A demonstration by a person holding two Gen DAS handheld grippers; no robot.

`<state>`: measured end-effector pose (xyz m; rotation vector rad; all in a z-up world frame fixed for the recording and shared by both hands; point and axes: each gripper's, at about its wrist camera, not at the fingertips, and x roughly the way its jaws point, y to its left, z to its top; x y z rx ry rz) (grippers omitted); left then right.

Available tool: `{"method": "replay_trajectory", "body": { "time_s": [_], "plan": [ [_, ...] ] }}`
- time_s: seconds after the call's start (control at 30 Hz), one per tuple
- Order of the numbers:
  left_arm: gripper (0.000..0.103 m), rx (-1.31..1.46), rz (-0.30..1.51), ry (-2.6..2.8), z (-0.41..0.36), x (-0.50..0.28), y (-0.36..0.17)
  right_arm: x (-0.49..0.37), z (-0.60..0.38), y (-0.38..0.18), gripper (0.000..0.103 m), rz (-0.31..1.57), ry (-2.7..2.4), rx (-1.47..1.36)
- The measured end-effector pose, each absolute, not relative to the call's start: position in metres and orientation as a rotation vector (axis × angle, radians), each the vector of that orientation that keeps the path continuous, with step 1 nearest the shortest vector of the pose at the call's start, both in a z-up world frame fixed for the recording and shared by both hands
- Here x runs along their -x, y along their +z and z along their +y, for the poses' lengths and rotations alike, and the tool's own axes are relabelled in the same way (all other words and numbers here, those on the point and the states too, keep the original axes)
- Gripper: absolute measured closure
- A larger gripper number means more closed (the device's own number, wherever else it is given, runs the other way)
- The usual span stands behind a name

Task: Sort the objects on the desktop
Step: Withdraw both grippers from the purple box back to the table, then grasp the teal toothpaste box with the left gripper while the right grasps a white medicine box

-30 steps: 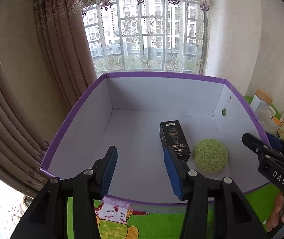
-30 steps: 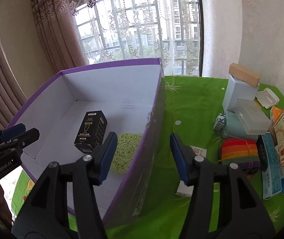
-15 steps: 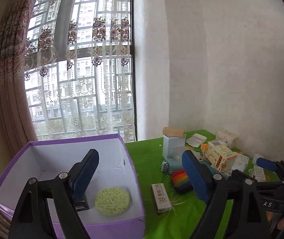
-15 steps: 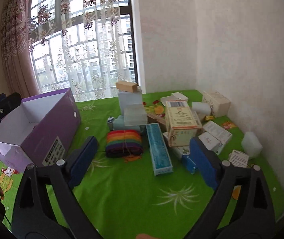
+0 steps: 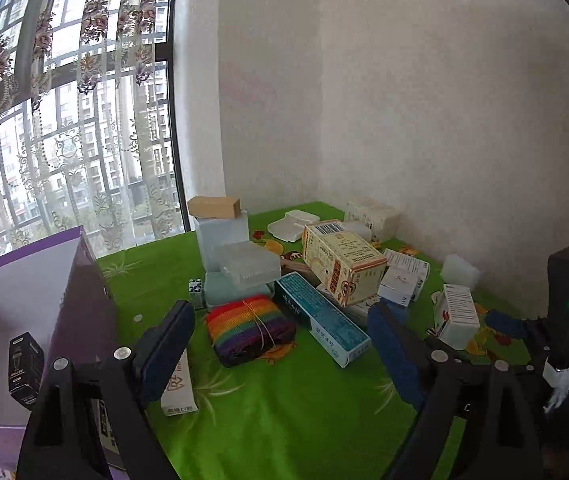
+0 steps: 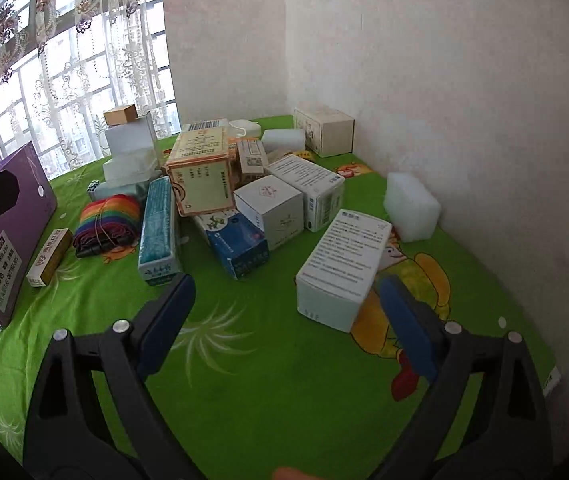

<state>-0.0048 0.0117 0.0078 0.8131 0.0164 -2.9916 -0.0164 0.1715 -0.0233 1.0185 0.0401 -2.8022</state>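
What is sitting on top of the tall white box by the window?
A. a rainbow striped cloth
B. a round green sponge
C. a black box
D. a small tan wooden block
D: a small tan wooden block lies flat on top of the tall white box, while the rainbow striped cloth lies lower, on the green tablecloth.

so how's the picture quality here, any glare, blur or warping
Left wrist view: window is bright and washed out, fisheye bends its frame, black corners; purple box looks dim beside it. Right wrist view: even daylight, boxes like the white box sharp, claw up close slightly soft, edges curved.
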Motion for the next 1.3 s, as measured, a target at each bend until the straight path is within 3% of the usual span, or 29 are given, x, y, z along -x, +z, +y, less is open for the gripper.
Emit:
{"method": "replay_trajectory", "body": {
  "time_s": [0.07,0.2,0.57,0.73,0.83,0.97,1.03,1.3],
  "plan": [
    [0.018,-0.868,0.034,-2.98,0.016,0.014,0.002,0.021,0.176,-0.026,0.009,0.029,-2.799,-1.046],
    [0.037,-1.038,0.165,-2.953,0.02,0.037,-0.014,0.03,0.184,-0.032,0.009,-0.007,-2.794,-1.118],
    [0.039,-1.325,0.384,-2.783,0.034,0.085,-0.05,0.051,0.191,-0.029,0.012,-0.074,-2.784,-1.207],
    [0.039,-1.399,0.369,-2.72,0.038,0.097,-0.061,0.056,0.192,-0.04,0.021,-0.067,-2.759,-1.277],
    [0.044,-1.445,0.373,-2.685,0.038,0.103,-0.069,0.058,0.196,-0.044,0.023,-0.091,-2.748,-1.309],
    [0.062,-1.456,0.291,-2.684,0.042,0.104,-0.071,0.058,0.196,-0.044,0.032,-0.07,-2.753,-1.305],
    [0.063,-1.457,0.282,-2.692,0.04,0.1,-0.07,0.058,0.197,-0.044,0.044,-0.065,-2.751,-1.3],
    [0.067,-1.42,0.275,-2.717,0.031,0.077,-0.063,0.051,0.201,-0.042,0.057,-0.109,-2.731,-1.265]
  ]
}}
